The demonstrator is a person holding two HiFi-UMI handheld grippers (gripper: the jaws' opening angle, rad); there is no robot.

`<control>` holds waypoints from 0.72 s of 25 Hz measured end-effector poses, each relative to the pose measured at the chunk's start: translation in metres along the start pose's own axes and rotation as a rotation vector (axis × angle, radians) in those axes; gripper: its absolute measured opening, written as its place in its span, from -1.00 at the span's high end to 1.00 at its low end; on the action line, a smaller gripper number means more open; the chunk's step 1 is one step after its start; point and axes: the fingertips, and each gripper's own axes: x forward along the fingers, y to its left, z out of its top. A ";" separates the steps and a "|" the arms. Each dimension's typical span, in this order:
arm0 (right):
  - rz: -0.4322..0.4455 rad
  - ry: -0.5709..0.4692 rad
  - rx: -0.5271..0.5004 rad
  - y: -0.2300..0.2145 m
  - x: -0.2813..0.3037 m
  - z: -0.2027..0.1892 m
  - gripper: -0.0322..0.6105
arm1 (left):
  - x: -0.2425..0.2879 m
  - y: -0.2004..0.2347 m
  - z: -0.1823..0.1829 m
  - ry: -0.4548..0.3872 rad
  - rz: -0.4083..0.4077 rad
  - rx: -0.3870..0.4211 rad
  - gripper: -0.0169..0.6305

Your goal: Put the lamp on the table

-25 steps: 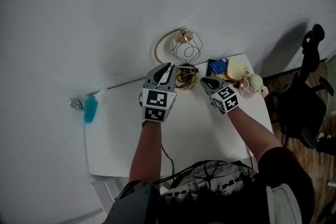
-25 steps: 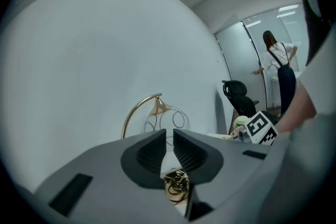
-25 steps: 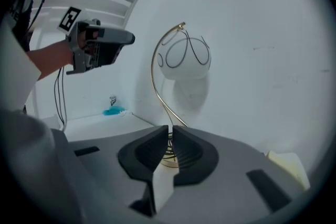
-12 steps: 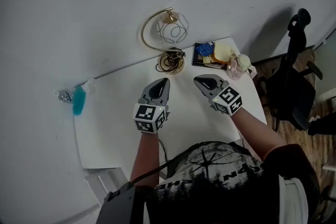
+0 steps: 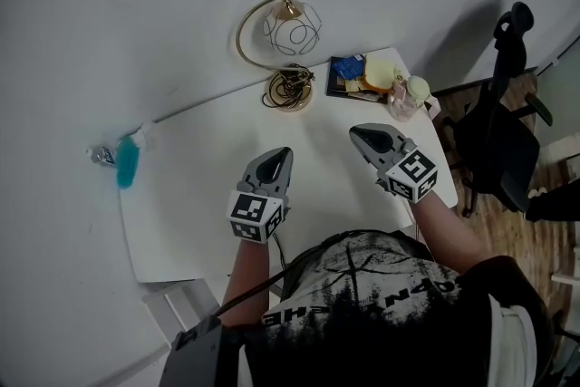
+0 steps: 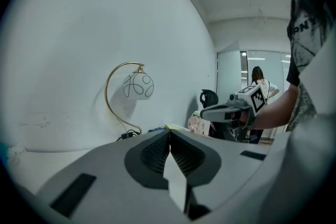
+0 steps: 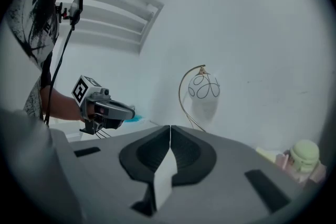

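A dark blue book (image 5: pixel 345 73) is seen lying flat, and a yellow object (image 5: pixel 380 72) is seen against its right edge. A pink bottle (image 5: pixel 406 101) with a pale green cap is stood just beside them. A black office chair (image 5: pixel 497 145) is placed on the wooden floor (image 5: pixel 490 229) at the right. A turquoise object (image 5: pixel 127 165) is seen by the white wall (image 5: pixel 136 14), well apart from the rest.

left gripper (image 6: pixel 169 132): jaws together | lamp (image 6: pixel 137 86): upright by wall | right gripper (image 6: pixel 205 113): further right
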 end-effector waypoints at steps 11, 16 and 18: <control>0.049 0.043 -0.006 0.028 -0.006 -0.018 0.83 | 0.005 -0.019 -0.025 0.068 -0.028 0.009 0.90; 0.056 0.069 0.009 0.025 -0.006 -0.023 0.84 | 0.005 -0.023 -0.026 0.084 -0.033 0.013 0.90; 0.064 0.061 -0.004 0.025 -0.005 -0.020 0.84 | 0.006 -0.024 -0.026 0.086 -0.034 0.016 0.90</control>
